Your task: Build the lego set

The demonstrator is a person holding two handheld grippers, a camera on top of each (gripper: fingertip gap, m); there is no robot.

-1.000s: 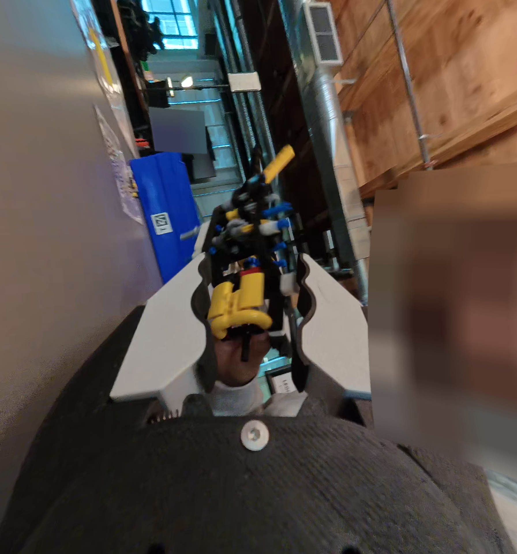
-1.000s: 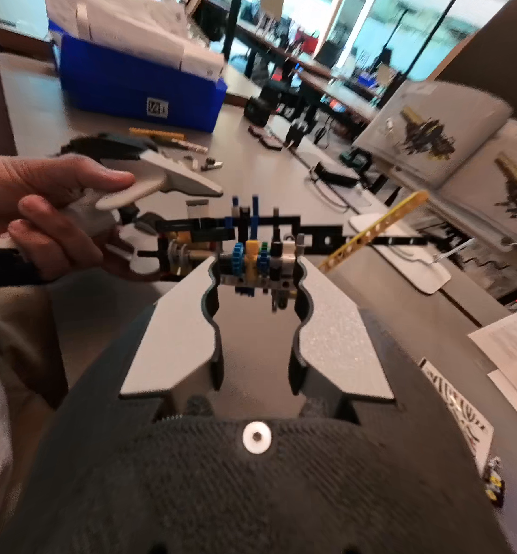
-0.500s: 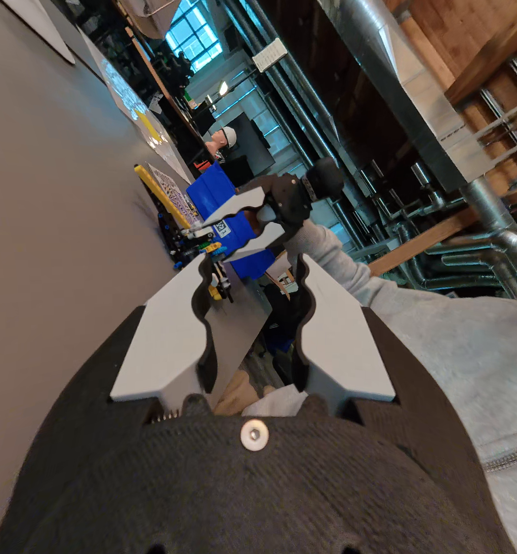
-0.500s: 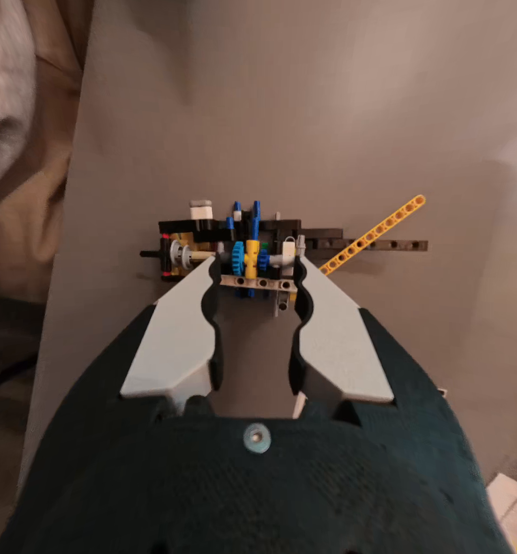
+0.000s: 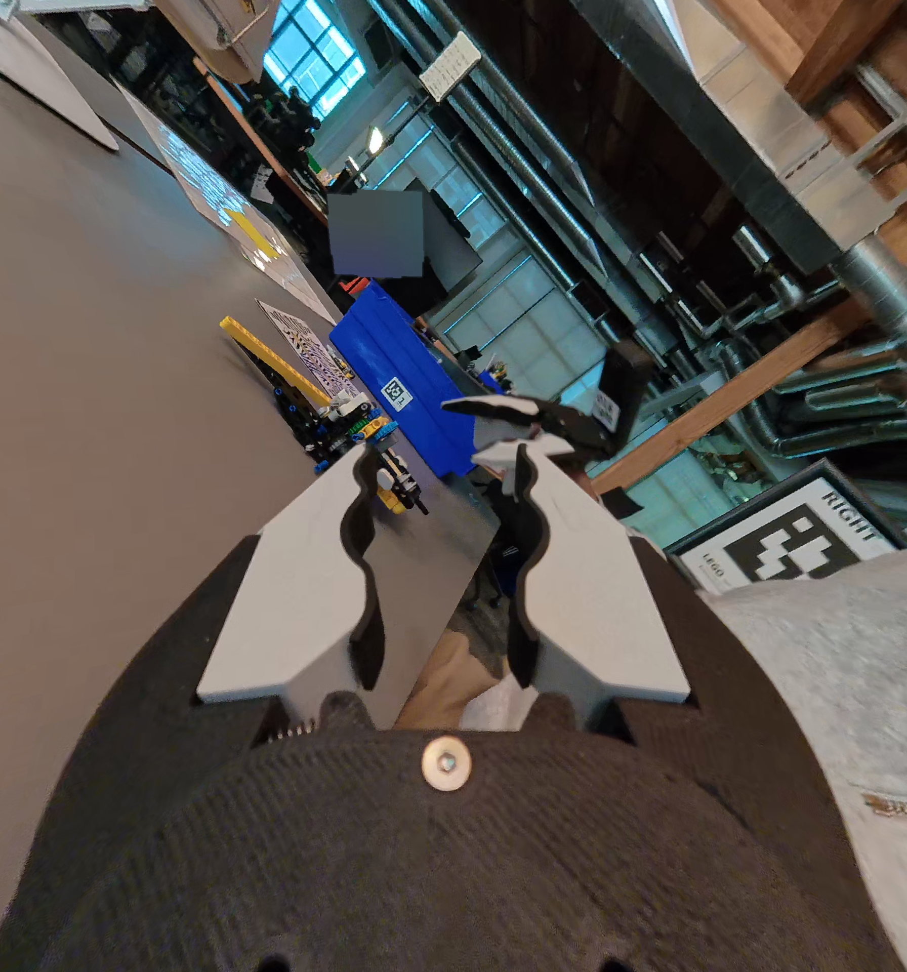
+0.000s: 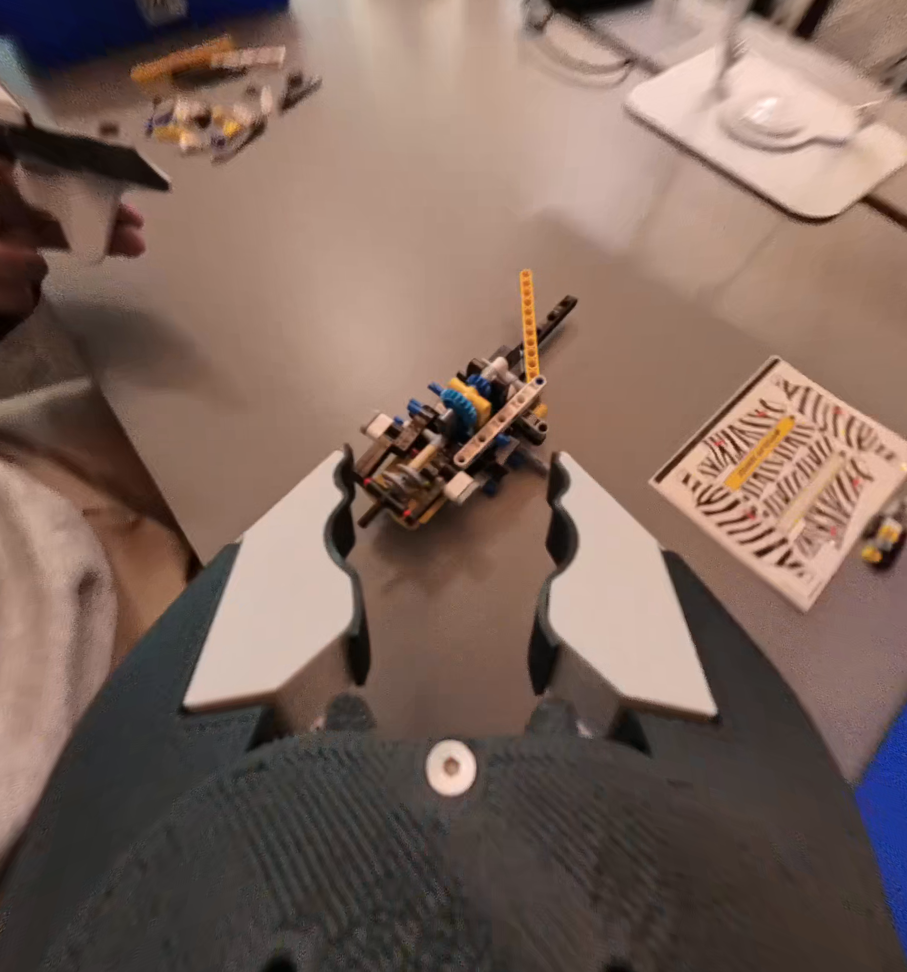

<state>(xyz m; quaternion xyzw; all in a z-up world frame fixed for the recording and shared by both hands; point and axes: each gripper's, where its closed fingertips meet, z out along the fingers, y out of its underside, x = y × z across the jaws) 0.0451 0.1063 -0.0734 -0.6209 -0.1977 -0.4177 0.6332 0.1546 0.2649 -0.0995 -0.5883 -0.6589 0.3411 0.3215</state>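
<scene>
The Lego model (image 6: pixel 456 436), black with a blue gear, a grey beam and a long yellow beam (image 6: pixel 529 326), lies on the grey table (image 6: pixel 441 210). My right gripper (image 6: pixel 451 463) is open and empty, held just above the model's near end, with its jaws wider than the model. My left gripper (image 5: pixel 441 455) is open and empty, rolled sideways beside the table, with the model (image 5: pixel 357 426) ahead of its left fingertip. The right wrist view shows the left gripper (image 6: pixel 73 158) at the upper left, held in a hand. The left wrist view shows the right gripper (image 5: pixel 509 426) with its jaws apart.
A zebra-striped sheet (image 6: pixel 782 484) and a small figure (image 6: pixel 888 531) lie right of the model. Loose parts (image 6: pixel 209 115) lie at the far left, and a white pad (image 6: pixel 767 137) at the far right. A blue bin (image 5: pixel 404 384) stands beyond the model. The table edge runs near the left. The tips of one gripper are about 20 cm away from the tips of the other. The small figure (image 6: pixel 888 531) lies around 20 cm away from my right fingertips.
A second ago both grippers held the model in the air. The left let go and drew away, the right set the model on the table, then opened and pulled back.
</scene>
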